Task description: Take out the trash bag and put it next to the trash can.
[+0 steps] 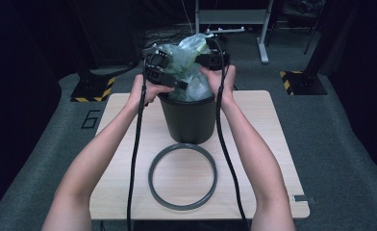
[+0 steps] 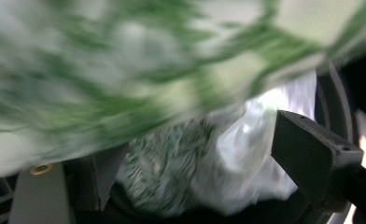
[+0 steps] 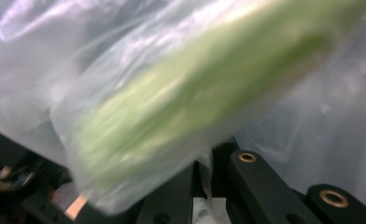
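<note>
Here I have two grippers up over one black bucket [image 1: 188, 120] that stands on the wooden table [image 1: 268, 144], a little beyond the middle. One clear plastic bag [image 1: 189, 67] with green printing bulges out of the bucket's mouth and rises well above its rim.

My left gripper [image 1: 177, 83] sits at the left side of the bag, just above the rim. In the left gripper view its two jaws stand apart, one at each lower corner, with the crumpled bag [image 2: 228, 163] lying between them; the pads do not press on it, so this tool is open. The green print above is blurred.

My right gripper [image 1: 207, 61] is at the bag's upper right. In the right gripper view the jaws are closed together at the bottom, and a fold of the film [image 3: 172, 107] runs down into them, so this tool is clamped on the bag.

One grey ring [image 1: 182, 176] lies flat on the table on my side of the bucket, just clear of its base. Two black cables [image 1: 133, 159] trail back along my forearms, one from each gripper.
</note>
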`<state>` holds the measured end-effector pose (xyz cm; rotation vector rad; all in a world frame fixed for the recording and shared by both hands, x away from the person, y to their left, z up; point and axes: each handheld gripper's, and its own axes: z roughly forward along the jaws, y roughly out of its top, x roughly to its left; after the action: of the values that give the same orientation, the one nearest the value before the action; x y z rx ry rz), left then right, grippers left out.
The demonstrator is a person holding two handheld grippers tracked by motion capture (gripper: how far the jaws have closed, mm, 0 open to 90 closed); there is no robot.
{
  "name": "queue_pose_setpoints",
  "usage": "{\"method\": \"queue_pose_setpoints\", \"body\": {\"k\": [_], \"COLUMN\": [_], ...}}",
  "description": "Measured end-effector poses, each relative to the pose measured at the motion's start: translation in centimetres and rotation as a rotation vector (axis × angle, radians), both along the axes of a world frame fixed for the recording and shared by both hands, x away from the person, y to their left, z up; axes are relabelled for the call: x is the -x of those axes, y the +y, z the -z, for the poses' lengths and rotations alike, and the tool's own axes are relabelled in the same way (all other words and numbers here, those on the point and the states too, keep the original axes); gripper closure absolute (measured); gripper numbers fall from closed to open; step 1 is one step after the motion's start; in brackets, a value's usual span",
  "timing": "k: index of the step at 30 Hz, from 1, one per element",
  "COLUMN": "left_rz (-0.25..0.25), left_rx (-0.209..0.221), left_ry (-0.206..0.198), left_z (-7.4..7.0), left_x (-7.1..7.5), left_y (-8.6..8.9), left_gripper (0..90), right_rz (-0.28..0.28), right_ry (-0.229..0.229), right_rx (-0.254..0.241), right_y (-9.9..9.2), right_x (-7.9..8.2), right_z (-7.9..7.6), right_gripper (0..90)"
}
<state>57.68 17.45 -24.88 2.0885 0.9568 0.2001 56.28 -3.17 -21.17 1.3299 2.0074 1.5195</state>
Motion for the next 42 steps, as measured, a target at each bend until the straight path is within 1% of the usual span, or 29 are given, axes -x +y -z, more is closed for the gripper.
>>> {"method": "queue_pose_setpoints", "body": {"k": [2, 4, 7, 8, 10, 12, 14, 16, 17, 18, 20, 21, 22, 23, 25, 26, 27, 28, 29, 30, 32, 33, 34, 35, 36, 37, 39, 41, 42], "left_rz": [0.003, 0.021, 0.024, 0.017, -0.004, -0.013, -0.026, -0.02, -0.014, -0.011, -0.012, 0.002, 0.008, 0.004, 0.01, 0.01, 0.012, 0.013, 0.011, 0.002, 0.002, -0.003, -0.006, -0.007, -0.013, -0.014, -0.015, -0.009, -0.004], "left_rx": [0.001, 0.007, 0.031, 0.021, -0.017, -0.027, -0.036, -0.047, -0.049, -0.043, -0.037, -0.04, -0.045, -0.051, -0.07, -0.066, -0.066, -0.063, -0.051, -0.038, -0.027, -0.024, -0.014, -0.008, -0.007, -0.003, 0.004, 0.003, -0.007], "left_ry": [-0.013, -0.012, -0.025, -0.03, -0.038, -0.038, -0.045, -0.041, -0.043, -0.048, -0.066, -0.07, -0.074, -0.089, -0.107, -0.123, -0.135, -0.146, -0.151, -0.167, -0.188, -0.194, -0.198, -0.202, -0.21, -0.214, -0.218, -0.222, -0.232], "left_z": [-0.1, 0.0, 0.0, 0.0, 0.1, 0.2, 0.3, 0.5, 0.6, 0.7, 0.8, 0.8, 0.9, 0.9, 1.0, 0.9, 0.9, 0.8, 0.8, 0.7, 0.4, 0.3, 0.2, 0.1, 0.0, -0.1, -0.2, -0.2, -0.4], "left_x": [0.0, 0.0, 0.1, 0.1, 0.1, 0.1, 0.1, 0.2, 0.2, 0.2, 0.4, 0.4, 0.4, 0.5, 0.6, 0.7, 0.7, 0.7, 0.8, 0.9, 1.0, 1.0, 1.1, 1.1, 1.1, 1.2, 1.2, 1.4, 1.6], "left_y": [-0.1, -0.3, -0.6, -0.8, -1.1, -1.1, -1.1, -1.0, -0.9, -0.8, -0.7, -0.7, -0.8, -0.8, -0.8, -0.6, -0.4, -0.2, 0.0, 0.2, 0.3, 0.4, 0.5, 0.6, 0.7, 0.8, 0.9, 0.9, 0.8], "left_gripper": [17.6, 17.1, 16.1, 15.9, 17.8, 19.7, 26.7, 29.5, 36.4, 40.5, 56.1, 63.8, 68.3, 71.1, 76.8, 78.3, 79.8, 80.0, 80.2, 80.3, 80.6, 80.6, 80.6, 80.6, 80.5, 80.4, 80.3, 80.1, 80.1], "right_rz": [-0.008, -0.019, -0.027, -0.03, -0.032, -0.031, -0.033, -0.032, -0.036, -0.037, -0.045, -0.044, -0.045, -0.042, -0.025, -0.008, 0.022, 0.036, 0.048, 0.057, 0.062, 0.053, 0.049, 0.034, 0.022, 0.002, -0.015, -0.033, -0.033], "right_ry": [-0.008, -0.01, -0.022, -0.025, -0.036, -0.051, -0.053, -0.056, -0.052, -0.048, -0.039, -0.032, -0.031, -0.031, -0.034, -0.036, -0.045, -0.048, -0.043, -0.034, -0.022, -0.006, -0.009, -0.006, -0.004, -0.003, 0.003, -0.001, -0.011], "right_rx": [0.001, 0.006, 0.023, 0.024, 0.02, 0.009, -0.019, -0.044, -0.057, -0.071, -0.079, -0.084, -0.082, -0.081, -0.051, -0.021, 0.034, 0.056, 0.074, 0.103, 0.127, 0.146, 0.152, 0.168, 0.175, 0.175, 0.198, 0.207, 0.214], "right_y": [0.4, 1.2, 2.2, 2.5, 2.9, 3.1, 2.9, 2.5, 2.3, 2.1, 1.8, 1.6, 1.5, 1.4, 1.2, 1.0, 0.8, 0.7, 0.4, 0.2, -0.3, -0.4, -0.5, -0.6, -0.6, -0.7, -1.0, -1.2, -1.3], "right_x": [0.3, 0.6, 1.1, 1.2, 1.5, 1.8, 1.9, 1.9, 1.9, 1.9, 1.9, 1.9, 1.8, 1.8, 1.7, 1.6, 1.6, 1.5, 1.4, 1.2, 0.9, 0.8, 0.8, 0.9, 0.9, 1.0, 1.4, 1.9, 2.2], "right_z": [0.0, 0.1, 0.2, 0.2, 0.1, -0.2, -0.5, -0.8, -0.9, -1.0, -1.0, -0.9, -0.8, -0.7, -0.4, -0.3, -0.2, -0.1, 0.2, 0.4, 1.0, 1.3, 1.5, 1.7, 1.8, 2.0, 2.2, 2.3, 2.4], "right_gripper": [89.9, 89.9, 89.9, 89.9, 89.9, 89.9, 89.9, 89.9, 89.9, 89.9, 89.9, 89.9, 89.9, 89.8, 89.7, 89.6, 88.7, 87.5, 85.8, 84.2, 82.3, 80.0, 77.8, 71.4, 67.6, 60.3, 45.9, 33.5, 29.8]}}
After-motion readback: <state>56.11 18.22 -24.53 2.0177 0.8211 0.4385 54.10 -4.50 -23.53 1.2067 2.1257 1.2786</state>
